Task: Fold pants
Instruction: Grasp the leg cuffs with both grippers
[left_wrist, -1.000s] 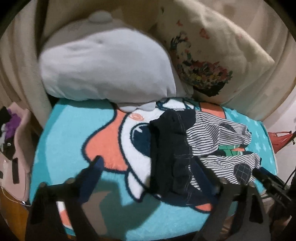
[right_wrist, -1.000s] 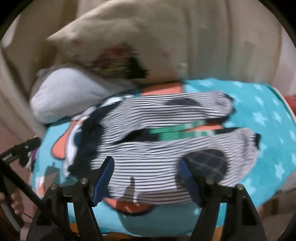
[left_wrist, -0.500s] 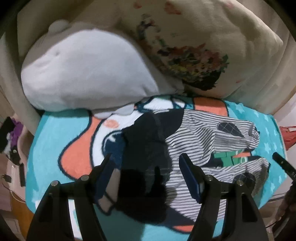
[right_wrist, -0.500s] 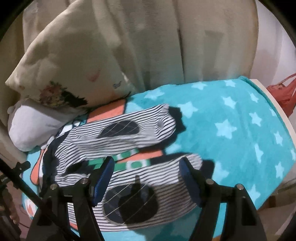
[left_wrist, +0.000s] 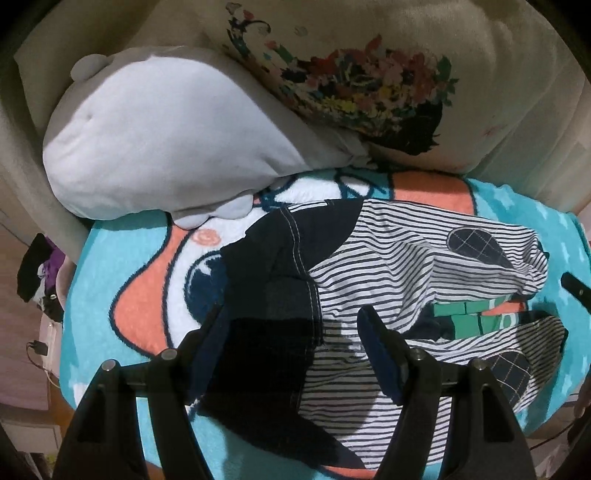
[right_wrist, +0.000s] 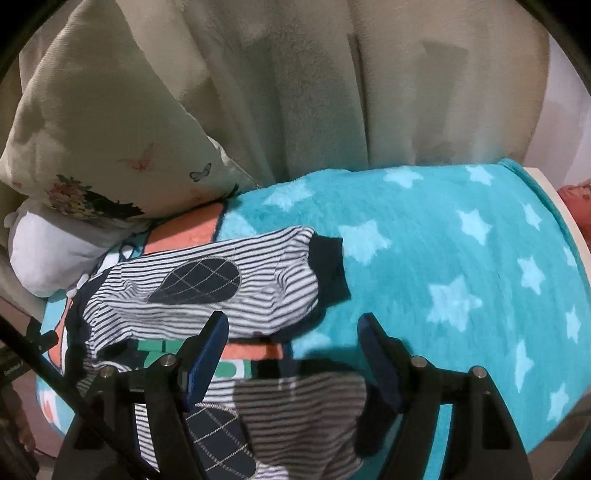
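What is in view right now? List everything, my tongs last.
pants: one pair, navy-and-white striped with dark knee patches and navy waist, spread on the blanket, legs apart
blanket: one, teal with pale stars and a cartoon print, under the pants
plush pillow: one, white-grey, behind the waist end
floral cushion: one, cream, behind the blanket
left tongs: open, over the waist end
right tongs: open, over the near leg's cuff
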